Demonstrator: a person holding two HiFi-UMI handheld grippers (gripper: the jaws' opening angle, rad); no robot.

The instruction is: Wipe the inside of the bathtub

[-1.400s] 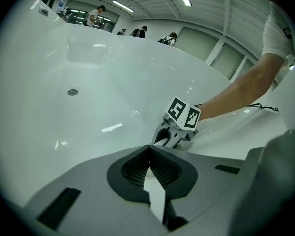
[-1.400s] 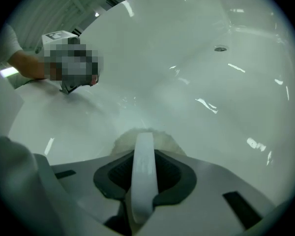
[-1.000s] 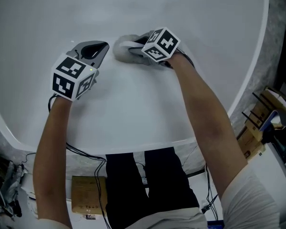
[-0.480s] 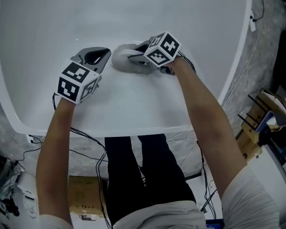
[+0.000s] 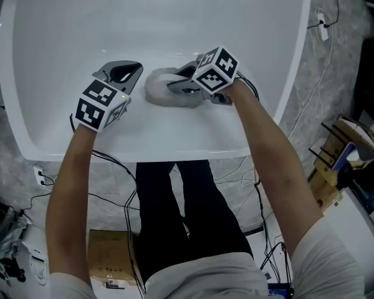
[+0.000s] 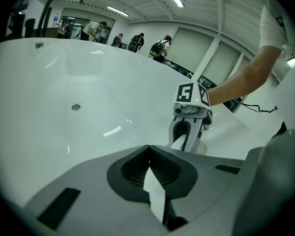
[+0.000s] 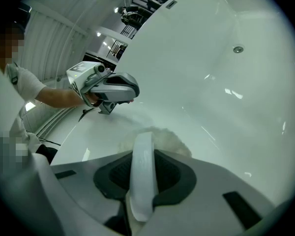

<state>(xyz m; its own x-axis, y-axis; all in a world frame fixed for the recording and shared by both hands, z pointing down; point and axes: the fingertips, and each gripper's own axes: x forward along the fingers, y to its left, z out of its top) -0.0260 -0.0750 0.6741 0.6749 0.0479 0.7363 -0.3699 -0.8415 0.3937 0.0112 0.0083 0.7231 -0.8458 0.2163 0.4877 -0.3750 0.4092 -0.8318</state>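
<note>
Head view: white bathtub (image 5: 174, 17) fills the upper frame, its near rim running across at 6 o'clock of both tools; the person stands outside it, both arms reaching over the rim. Left gripper (image 5: 128, 72) sits low on the near inner slope of the tub, at 9 o'clock of the cloth (image 5: 157, 91) and just beside it, not touching. Left gripper view: fingers together, nothing between them; bare tub wall ahead, small round metal fitting (image 6: 75, 106) on the far wall at 10 o'clock. Cloth: pale, fluffy wad pressed onto the inner tub surface, between the two tools. Right gripper (image 5: 172, 86) at 3 o'clock of the cloth, marker cube up, nose pointing toward 9 o'clock. Right gripper view: fingers clamped on the cloth, the wad bulging out past the tips and lying against the white surface; the left tool shows at 10 o'clock, near. Outside the tub, on the mottled grey floor (image 5: 311, 98): cables, and a cardboard box (image 5: 109, 257) at 7 o'clock of the frame, beside the person's dark trousers (image 5: 174, 223)
</note>
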